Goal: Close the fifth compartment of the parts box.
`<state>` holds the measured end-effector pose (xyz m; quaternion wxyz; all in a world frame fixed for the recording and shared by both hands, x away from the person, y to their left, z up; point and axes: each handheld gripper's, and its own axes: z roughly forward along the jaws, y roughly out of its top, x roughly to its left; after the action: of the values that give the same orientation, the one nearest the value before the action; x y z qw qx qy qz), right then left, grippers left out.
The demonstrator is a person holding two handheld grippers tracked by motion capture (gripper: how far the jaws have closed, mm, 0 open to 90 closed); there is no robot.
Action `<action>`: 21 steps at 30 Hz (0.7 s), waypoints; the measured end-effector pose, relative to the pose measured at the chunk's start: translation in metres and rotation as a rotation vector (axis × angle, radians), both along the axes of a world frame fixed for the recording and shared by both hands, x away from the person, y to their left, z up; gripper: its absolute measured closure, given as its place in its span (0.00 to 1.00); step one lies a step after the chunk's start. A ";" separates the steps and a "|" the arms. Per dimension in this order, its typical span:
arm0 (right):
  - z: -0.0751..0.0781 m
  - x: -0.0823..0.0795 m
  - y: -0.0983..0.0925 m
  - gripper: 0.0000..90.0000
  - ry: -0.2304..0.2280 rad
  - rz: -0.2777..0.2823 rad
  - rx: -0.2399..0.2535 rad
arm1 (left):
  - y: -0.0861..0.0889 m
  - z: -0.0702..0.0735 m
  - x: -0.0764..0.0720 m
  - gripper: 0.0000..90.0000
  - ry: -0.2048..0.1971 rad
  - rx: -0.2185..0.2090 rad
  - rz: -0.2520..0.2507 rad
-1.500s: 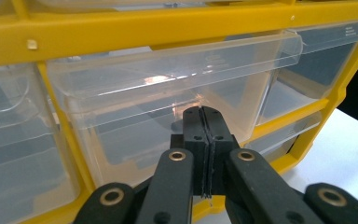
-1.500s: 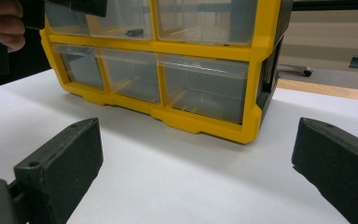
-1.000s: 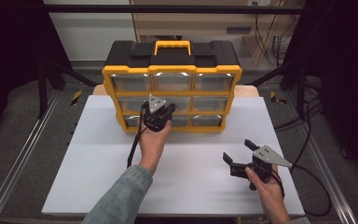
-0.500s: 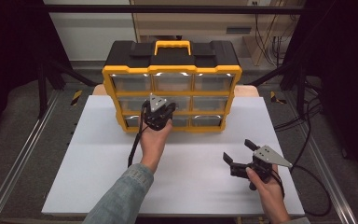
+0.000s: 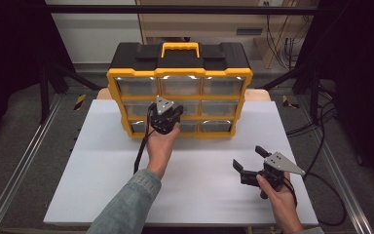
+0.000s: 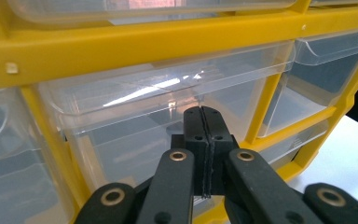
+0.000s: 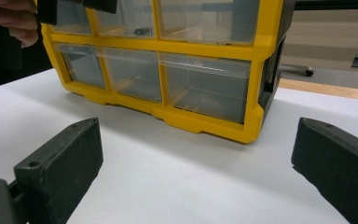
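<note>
The left claw (image 5: 164, 118) is up against the front of the yellow-and-black drawer organizer (image 5: 180, 73), which stands at the far middle of the white surface (image 5: 199, 195). Seen from the left gripper view, its jaws are pressed together, tips at the clear lip of a transparent drawer (image 6: 158, 116) in one of the lower rows, in the middle column. Whether a thin edge of that lip is pinched between the pads or they merely touch it is hard to tell, since the plastic is clear and full of glare.

The right claw (image 5: 251, 162) rests low over the surface near the person's side, well apart from the organizer, its jaws spread wide with nothing between them.

The step in hand looks like taking hold of the drawer to open it. The next move would call for a straight pull back toward the person along the drawer's own slide, kept level so the lip does not slip out.
</note>
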<state>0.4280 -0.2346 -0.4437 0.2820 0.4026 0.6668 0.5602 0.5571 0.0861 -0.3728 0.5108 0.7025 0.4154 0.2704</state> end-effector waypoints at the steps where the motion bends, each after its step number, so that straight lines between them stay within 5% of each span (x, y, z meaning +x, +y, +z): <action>1: 0.000 0.000 0.000 0.02 0.002 -0.001 0.002 | 0.000 0.000 0.000 1.00 -0.002 0.002 -0.001; 21: 0.000 0.001 -0.002 0.02 -0.003 -0.004 -0.003 | -0.003 -0.001 0.002 1.00 0.008 0.020 -0.031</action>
<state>0.4286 -0.2369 -0.4440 0.2849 0.4026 0.6664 0.5591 0.5588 0.0830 -0.3741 0.5060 0.7150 0.4039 0.2638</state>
